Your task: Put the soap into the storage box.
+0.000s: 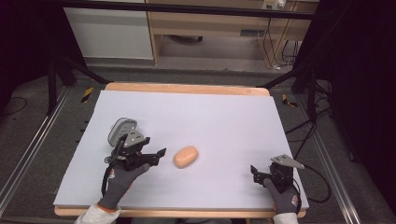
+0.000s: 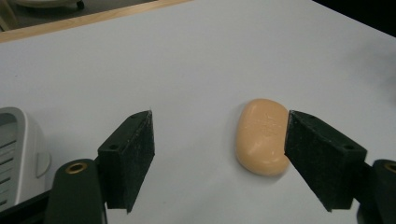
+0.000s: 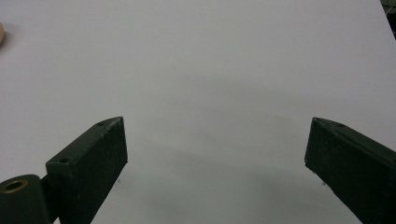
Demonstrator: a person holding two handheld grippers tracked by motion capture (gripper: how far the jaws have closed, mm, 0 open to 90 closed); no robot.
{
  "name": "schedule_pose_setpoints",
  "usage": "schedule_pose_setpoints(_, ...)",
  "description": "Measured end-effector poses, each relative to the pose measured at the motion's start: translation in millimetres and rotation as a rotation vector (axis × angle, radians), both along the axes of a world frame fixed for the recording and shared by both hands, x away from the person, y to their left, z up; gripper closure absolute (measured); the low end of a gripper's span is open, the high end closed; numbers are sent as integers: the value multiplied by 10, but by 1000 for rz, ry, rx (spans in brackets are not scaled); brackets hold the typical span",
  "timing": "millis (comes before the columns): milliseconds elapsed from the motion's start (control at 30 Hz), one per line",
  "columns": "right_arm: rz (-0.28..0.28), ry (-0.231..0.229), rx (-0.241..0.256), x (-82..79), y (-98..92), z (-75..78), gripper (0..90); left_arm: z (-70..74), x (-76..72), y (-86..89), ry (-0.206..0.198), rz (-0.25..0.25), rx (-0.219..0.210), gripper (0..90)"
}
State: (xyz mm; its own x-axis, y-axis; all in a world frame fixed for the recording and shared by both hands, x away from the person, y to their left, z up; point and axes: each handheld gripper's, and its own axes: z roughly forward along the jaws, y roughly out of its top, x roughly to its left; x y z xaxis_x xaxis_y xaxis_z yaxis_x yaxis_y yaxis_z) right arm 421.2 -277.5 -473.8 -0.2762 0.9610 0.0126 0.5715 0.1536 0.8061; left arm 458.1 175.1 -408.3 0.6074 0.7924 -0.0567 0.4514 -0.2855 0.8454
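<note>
A peach oval soap bar (image 1: 186, 156) lies on the white table sheet (image 1: 210, 121), left of centre. My left gripper (image 1: 159, 157) sits just left of it, open, with the tips a little short of the bar. In the left gripper view the soap bar (image 2: 261, 136) lies ahead and right of the left gripper (image 2: 219, 116), close beside the right jaw's tip, and nothing is held. My right gripper (image 1: 255, 173) rests open near the front right of the sheet. In the right gripper view the right gripper (image 3: 215, 121) has only bare sheet between its jaws.
A grey-and-white ribbed plastic item (image 1: 122, 130) lies just behind the left gripper, and shows at the left edge as the ribbed item (image 2: 18, 154). The wooden table edge (image 1: 187, 88) runs along the back. A sliver of soap (image 3: 1, 32) shows far left.
</note>
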Motion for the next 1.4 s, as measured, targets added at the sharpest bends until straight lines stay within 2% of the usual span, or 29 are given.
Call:
schedule_pose_setpoints(800, -2, 4, 5, 15, 4, 1, 58, -117, 126, -408, 42, -81, 52, 220)
schedule_pose_setpoints(1100, 2, 7, 9, 19, 2, -1, 58, -226, 175, -575, 76, -110, 101, 214)
schedule_pose_setpoints(1400, 6, 15, 15, 22, 7, -2, 58, -316, 231, -716, 96, -117, 141, 211)
